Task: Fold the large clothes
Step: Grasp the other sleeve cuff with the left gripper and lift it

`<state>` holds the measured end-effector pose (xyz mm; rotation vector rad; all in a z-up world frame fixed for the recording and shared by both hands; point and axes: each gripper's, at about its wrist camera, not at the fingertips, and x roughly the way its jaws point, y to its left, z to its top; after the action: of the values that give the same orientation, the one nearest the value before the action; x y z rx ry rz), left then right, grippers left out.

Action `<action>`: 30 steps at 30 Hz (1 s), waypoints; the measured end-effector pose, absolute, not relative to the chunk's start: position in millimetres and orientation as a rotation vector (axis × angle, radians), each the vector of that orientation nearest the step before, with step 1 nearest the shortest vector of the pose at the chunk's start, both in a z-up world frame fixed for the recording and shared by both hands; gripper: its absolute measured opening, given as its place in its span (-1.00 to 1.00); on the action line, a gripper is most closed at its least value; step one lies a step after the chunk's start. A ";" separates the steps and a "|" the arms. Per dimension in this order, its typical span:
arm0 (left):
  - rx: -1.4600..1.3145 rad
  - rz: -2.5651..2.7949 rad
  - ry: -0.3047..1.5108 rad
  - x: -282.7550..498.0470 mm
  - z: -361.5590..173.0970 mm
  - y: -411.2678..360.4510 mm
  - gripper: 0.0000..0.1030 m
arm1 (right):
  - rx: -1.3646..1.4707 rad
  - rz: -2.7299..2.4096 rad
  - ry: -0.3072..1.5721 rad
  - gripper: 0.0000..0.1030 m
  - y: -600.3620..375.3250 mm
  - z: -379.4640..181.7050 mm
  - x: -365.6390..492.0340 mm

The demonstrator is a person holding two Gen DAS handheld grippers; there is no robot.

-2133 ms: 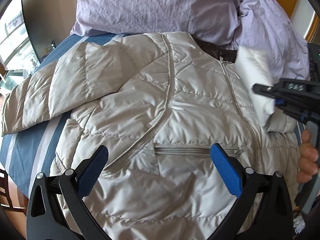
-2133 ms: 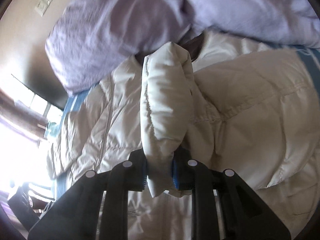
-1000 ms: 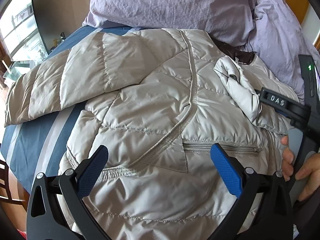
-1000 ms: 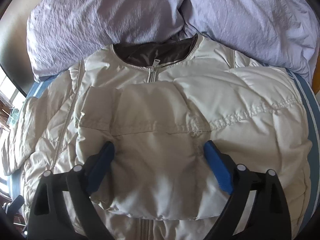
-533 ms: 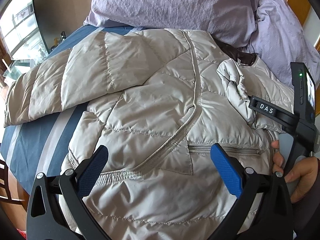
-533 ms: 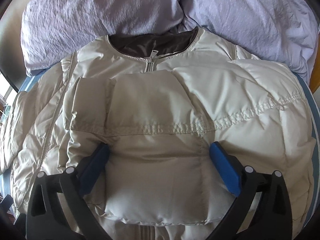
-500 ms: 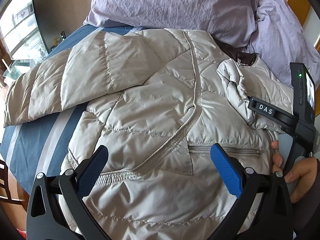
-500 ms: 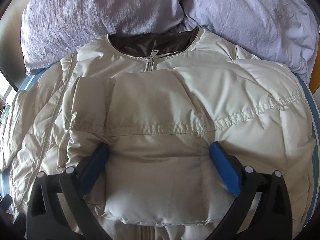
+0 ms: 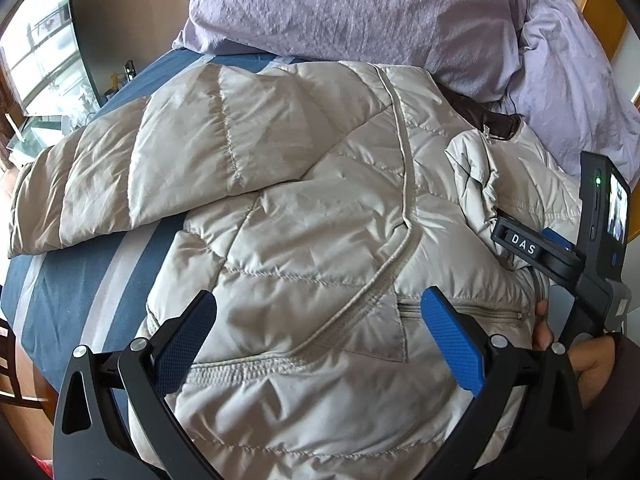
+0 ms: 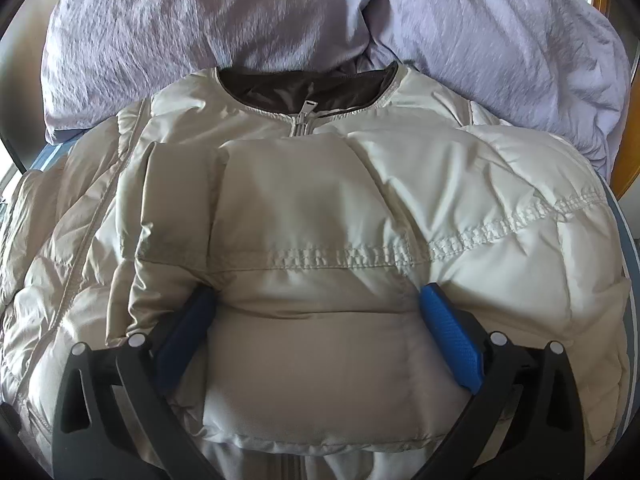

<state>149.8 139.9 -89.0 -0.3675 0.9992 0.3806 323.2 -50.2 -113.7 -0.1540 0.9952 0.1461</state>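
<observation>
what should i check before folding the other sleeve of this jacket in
1. Right sleeve folded across the chest: ok.
2. Right gripper let go, jaws open: ok.
3. Left gripper jaws open, empty: ok.
4. Left sleeve spread out on the bed, reachable: ok.
5. Jacket zipped to the collar: ok.
6. Hem lying flat: cannot tell, out of view.

Jacket [image 9: 304,240]: pale beige, quilted, dark brown lining [image 10: 304,86] at twelve o'clock. Pillows [image 9: 360,12]: lilac. Bed cover [image 9: 68,280]: blue, pale stripes, nine o'clock. Gripper pads [image 9: 452,340]: blue on black frames.
</observation>
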 end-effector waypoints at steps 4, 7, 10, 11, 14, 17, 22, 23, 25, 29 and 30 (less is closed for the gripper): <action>-0.370 0.391 0.994 148.9 -87.1 146.3 0.97 | -0.160 0.140 0.963 0.97 -49.6 -114.9 320.0; -0.372 0.402 0.989 148.4 -85.3 151.7 0.97 | -0.160 0.140 0.956 0.97 -49.2 -115.2 319.9; -0.376 0.412 0.985 148.2 -83.6 158.1 0.97 | -0.160 0.141 0.955 0.97 -49.6 -115.0 319.7; -0.376 0.414 0.984 148.2 -83.1 160.0 0.97 | -0.160 0.141 0.955 0.97 -49.6 -115.0 319.7; -0.381 0.427 0.978 147.7 -81.3 167.8 0.97 | -0.159 0.142 0.956 0.97 -49.7 -114.9 319.4; -0.390 0.439 0.971 146.7 -80.0 177.2 0.97 | -0.159 0.142 0.955 0.97 -49.7 -114.9 319.3; -0.438 0.508 0.951 136.2 -79.1 215.1 0.97 | -0.159 0.142 0.955 0.97 -49.8 -115.0 319.2; -0.447 0.534 0.945 132.1 -79.6 225.9 0.97 | -0.160 0.142 0.955 0.97 -49.8 -115.1 319.2; -0.456 0.576 0.936 124.8 -80.2 244.1 0.97 | -0.159 0.142 0.955 0.97 -49.8 -115.1 319.3; -0.472 0.695 0.916 104.4 -80.4 292.8 0.91 | -0.159 0.142 0.955 0.97 -49.7 -115.2 319.4; -0.476 0.719 0.911 99.9 -79.8 302.4 0.91 | -0.159 0.142 0.955 0.97 -49.7 -115.2 319.6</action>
<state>99.9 302.4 -79.8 -0.4759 0.9108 0.7188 319.6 -49.7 -115.2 -0.1586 0.9546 0.1419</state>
